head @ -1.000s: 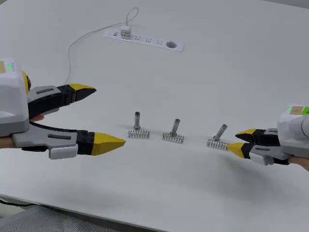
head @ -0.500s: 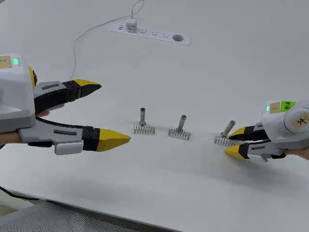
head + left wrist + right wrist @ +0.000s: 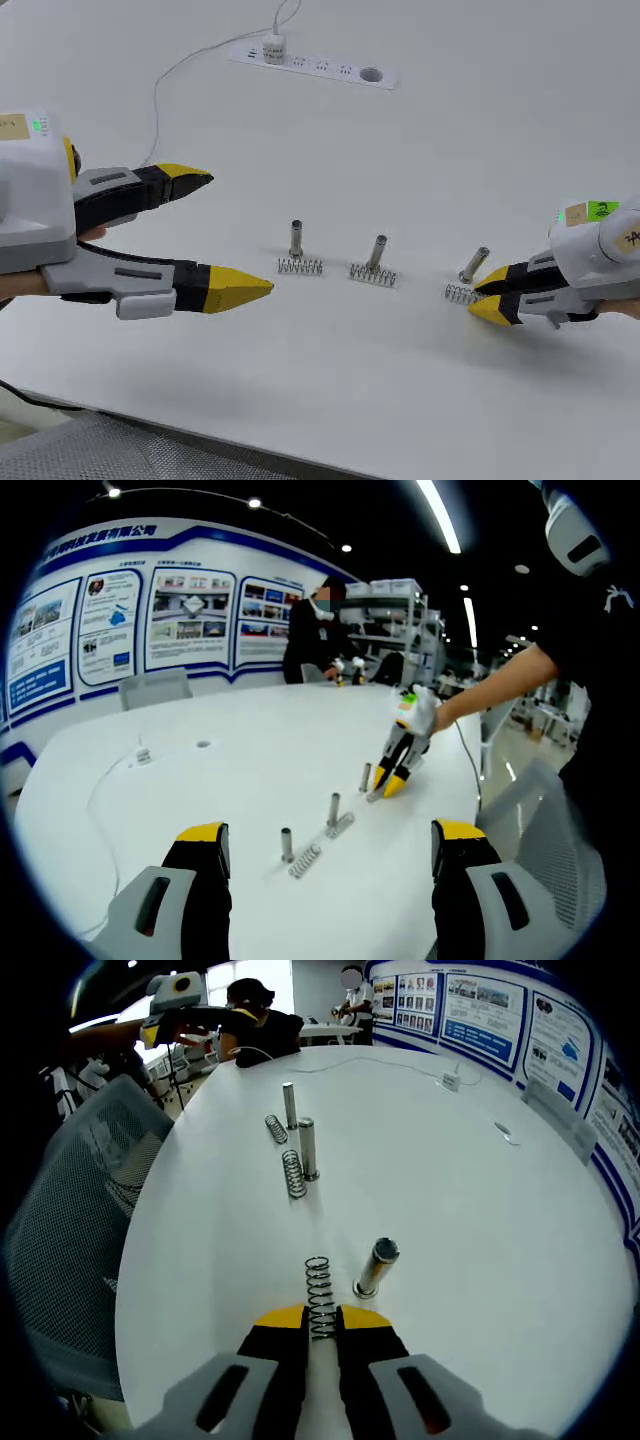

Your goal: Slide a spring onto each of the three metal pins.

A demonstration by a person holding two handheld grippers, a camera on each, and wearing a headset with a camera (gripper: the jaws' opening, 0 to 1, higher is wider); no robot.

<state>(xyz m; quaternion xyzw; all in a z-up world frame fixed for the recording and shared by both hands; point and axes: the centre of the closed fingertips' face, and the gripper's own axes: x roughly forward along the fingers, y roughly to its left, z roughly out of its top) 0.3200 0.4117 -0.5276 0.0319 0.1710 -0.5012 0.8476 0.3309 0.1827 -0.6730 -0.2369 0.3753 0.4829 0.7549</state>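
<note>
Right gripper (image 3: 483, 297) has closed in on the right-end spring (image 3: 459, 293) since a second ago, and its jaws have drawn from a loose gap down to narrow. Left gripper (image 3: 228, 234) holds about where it was.

Nearest: table (image 3: 400, 410) edge runs along the bottom of the head view, with a mesh chair (image 3: 90, 450) below it at the left corner. A bare strip of tabletop lies between that edge and both grippers.

Left gripper: jaws spread wide, nothing between them, raised off the surface, well apart from the row, with clear table ahead of its tips.

Right gripper (image 3: 322, 1322): low at the table, yellow tips pinched on the near end of the right-end spring (image 3: 319, 1295). The spring lies flat on the table, pointing away from the jaws. Right-end pin (image 3: 375, 1268) stands upright just beside it, bare.

Along the row: middle spring (image 3: 373, 275) lies at the foot of the middle pin (image 3: 378, 251); left-end spring (image 3: 300, 266) lies at the foot of the left-end pin (image 3: 296, 239). All three pins are upright with no spring on them, and there are open gaps between neighbours.

Beyond the row: a broad stretch of open white table.

Farthest: power strip (image 3: 315, 67) with a plug (image 3: 273, 48) in it, its cable (image 3: 170, 75) curving off leftward.
</note>
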